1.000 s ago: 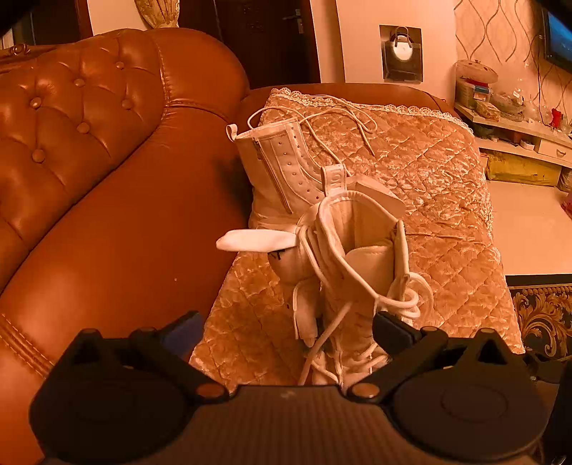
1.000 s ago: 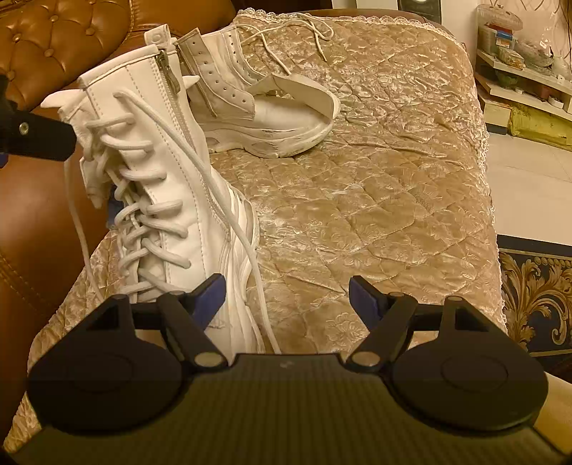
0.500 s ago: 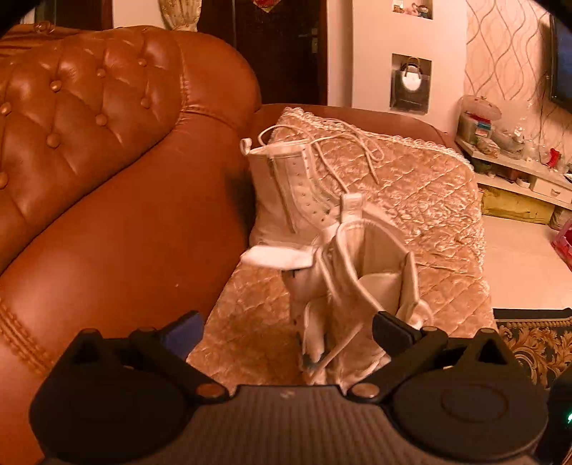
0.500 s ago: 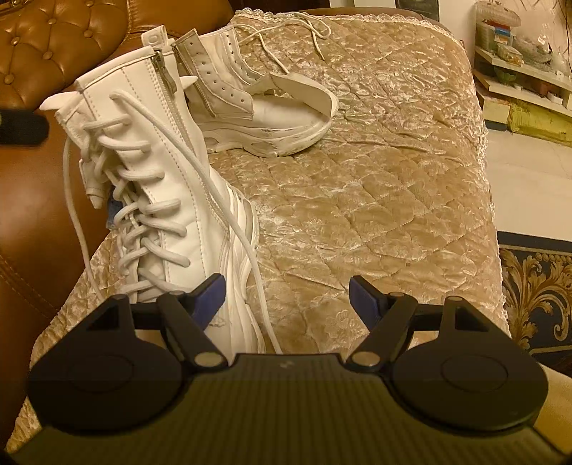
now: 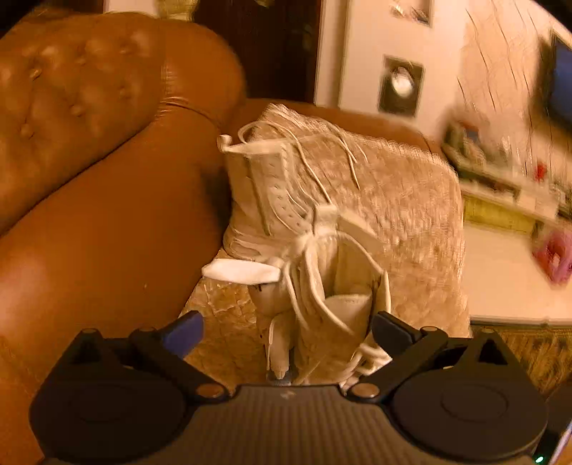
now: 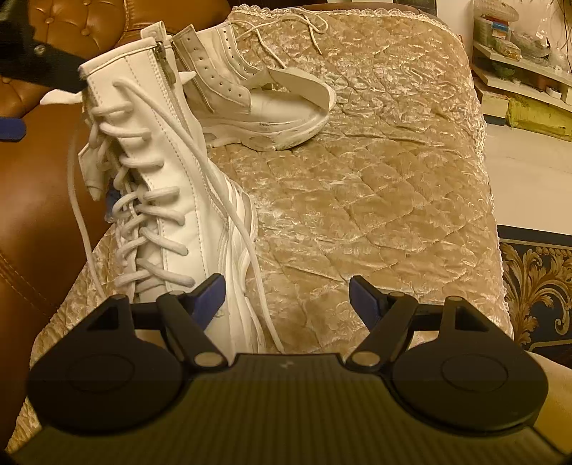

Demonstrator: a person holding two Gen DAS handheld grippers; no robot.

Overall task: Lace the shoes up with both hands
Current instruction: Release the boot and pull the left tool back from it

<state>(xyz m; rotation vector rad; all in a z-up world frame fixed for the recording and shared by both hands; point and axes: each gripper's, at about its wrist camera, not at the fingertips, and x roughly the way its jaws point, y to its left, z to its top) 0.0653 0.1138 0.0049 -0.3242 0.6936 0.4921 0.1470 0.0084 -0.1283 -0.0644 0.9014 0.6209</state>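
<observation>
Both tools, left [image 5: 287, 327] and right [image 6: 287, 295], gape empty; near boot [image 6: 171, 186] laced most of the way, lace ends loose, far boot [image 6: 264, 100] unlaced.

Brown leather sofa [image 6: 32, 221], tufted back at 10 o'clock. Seat covered by quilted gold cover [image 6: 357, 200], lace trim along far edge. On cover: laced white boot [image 6: 178, 200] upright at 9 o'clock; unlaced white boot [image 6: 264, 96] on its side at 12 o'clock, loose laces [image 6: 286, 32] trailing toward lace trim.
</observation>
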